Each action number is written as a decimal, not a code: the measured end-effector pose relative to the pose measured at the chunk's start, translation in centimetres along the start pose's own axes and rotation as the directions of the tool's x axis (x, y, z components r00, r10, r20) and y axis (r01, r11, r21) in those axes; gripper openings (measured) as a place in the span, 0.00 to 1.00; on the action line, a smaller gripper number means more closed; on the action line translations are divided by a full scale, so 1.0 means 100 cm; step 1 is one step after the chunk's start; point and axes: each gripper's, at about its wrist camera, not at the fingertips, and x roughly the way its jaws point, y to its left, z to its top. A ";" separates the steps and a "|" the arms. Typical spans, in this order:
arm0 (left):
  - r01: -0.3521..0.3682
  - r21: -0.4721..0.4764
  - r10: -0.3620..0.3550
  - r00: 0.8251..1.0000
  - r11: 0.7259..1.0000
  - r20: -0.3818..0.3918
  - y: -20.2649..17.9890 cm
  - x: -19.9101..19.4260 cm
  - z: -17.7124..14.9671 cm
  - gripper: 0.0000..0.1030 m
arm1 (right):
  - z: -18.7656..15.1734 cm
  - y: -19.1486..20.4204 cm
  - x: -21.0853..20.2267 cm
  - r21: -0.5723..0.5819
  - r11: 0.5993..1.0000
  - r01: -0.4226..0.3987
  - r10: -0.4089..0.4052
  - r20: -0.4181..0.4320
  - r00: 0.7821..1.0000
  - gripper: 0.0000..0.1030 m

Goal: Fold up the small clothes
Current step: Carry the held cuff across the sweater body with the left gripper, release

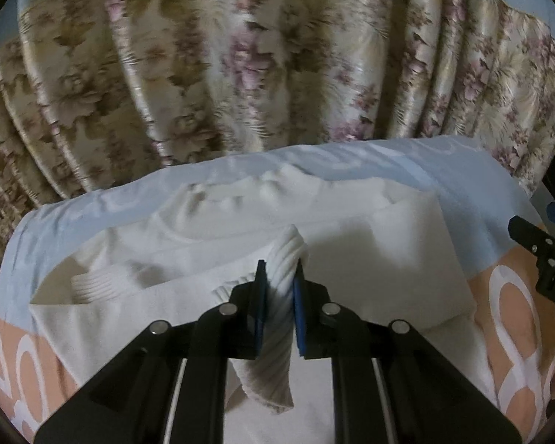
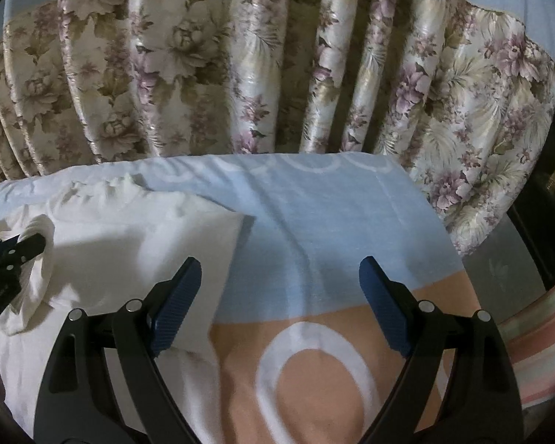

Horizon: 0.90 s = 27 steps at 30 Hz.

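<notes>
A white small garment (image 1: 370, 259) lies spread on a blue and peach cloth (image 1: 444, 192). My left gripper (image 1: 280, 277) is shut on a ribbed white cuff (image 1: 281, 333) of the garment, lifted above the rest. A second ribbed cuff (image 1: 96, 285) lies flat at the left. In the right wrist view the garment (image 2: 129, 244) is at the left, with the left gripper (image 2: 33, 246) holding its cuff. My right gripper (image 2: 279, 277) is open and empty above the blue cloth (image 2: 314, 222), to the right of the garment.
A floral curtain (image 1: 240, 55) hangs right behind the surface, also in the right wrist view (image 2: 277, 55). The cloth has white ring patterns (image 2: 314, 362) on peach. The surface drops off at the right edge (image 2: 458, 259), with a striped cloth (image 2: 536, 351) beyond.
</notes>
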 end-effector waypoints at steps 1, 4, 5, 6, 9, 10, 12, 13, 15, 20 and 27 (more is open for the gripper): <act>0.004 0.004 -0.004 1.000 1.000 -0.003 -0.005 0.004 0.002 0.12 | 0.000 -0.004 0.003 -0.003 1.000 0.004 -0.004 0.000 1.000 0.85; 0.017 0.030 -0.017 1.000 0.999 -0.006 -0.024 0.015 0.012 0.12 | 0.000 -0.016 0.012 0.007 1.000 0.012 -0.012 -0.010 1.000 0.85; 0.023 0.038 -0.022 1.000 0.999 -0.006 -0.030 0.018 0.014 0.12 | 0.000 -0.020 0.014 0.012 1.000 0.017 -0.017 -0.010 1.000 0.85; 0.026 0.050 -0.026 1.000 0.998 -0.006 -0.036 0.021 0.017 0.12 | 0.001 -0.025 0.017 0.018 1.000 0.022 -0.022 -0.012 1.000 0.85; 0.036 0.086 -0.036 0.999 0.996 -0.006 -0.057 0.031 0.025 0.12 | 0.000 -0.036 0.025 0.021 0.999 0.035 -0.035 -0.017 0.999 0.85; 0.040 0.099 -0.039 0.999 0.994 -0.010 -0.064 0.035 0.027 0.12 | 0.000 -0.039 0.028 0.023 0.999 0.038 -0.037 -0.021 0.999 0.85; 0.044 0.111 -0.042 0.999 0.993 -0.018 -0.075 0.043 0.029 0.12 | 0.000 -0.044 0.033 0.028 0.999 0.042 -0.041 -0.024 0.999 0.85; 0.045 0.112 -0.043 0.999 0.993 -0.018 -0.077 0.045 0.029 0.12 | 0.000 -0.046 0.035 0.028 0.999 0.045 -0.044 -0.024 0.999 0.85; 0.041 0.117 -0.039 0.999 0.992 -0.020 -0.082 0.050 0.031 0.13 | 0.000 -0.051 0.040 0.032 0.998 0.046 -0.045 -0.029 0.999 0.85; 0.069 0.122 -0.065 0.997 0.990 -0.037 -0.092 0.061 0.034 0.44 | 0.001 -0.057 0.046 0.036 0.998 0.049 -0.048 -0.032 0.998 0.85; 0.081 0.109 -0.081 0.997 0.991 0.000 -0.099 0.050 0.032 0.66 | 0.001 -0.056 0.048 0.035 0.998 0.053 -0.051 -0.036 0.998 0.85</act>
